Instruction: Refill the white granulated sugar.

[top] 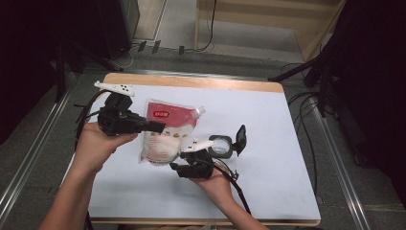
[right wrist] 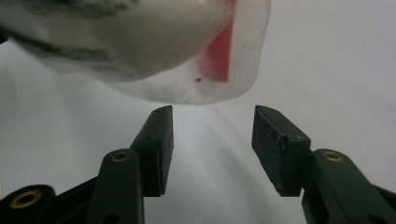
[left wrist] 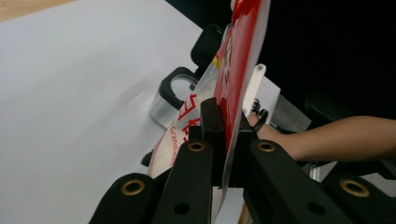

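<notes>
1. Waiting low by the bag's bottom corner, the right gripper [right wrist: 212, 135] has spread jaws holding nothing.
2. Pinching the bag [top: 168, 132] edge tight, the left gripper [left wrist: 223, 140] lifts it above the table [top: 268, 124].
3. Next, I think, the bag goes toward the open jar [top: 221, 145] behind.

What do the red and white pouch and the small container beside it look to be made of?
Pouch: flexible plastic film, glossy, probably laminated; it bends and its lower part is translucent with pale contents showing. Container: clear body, glass or hard plastic, hard to tell, with a black flip lid that looks like plastic.
</notes>
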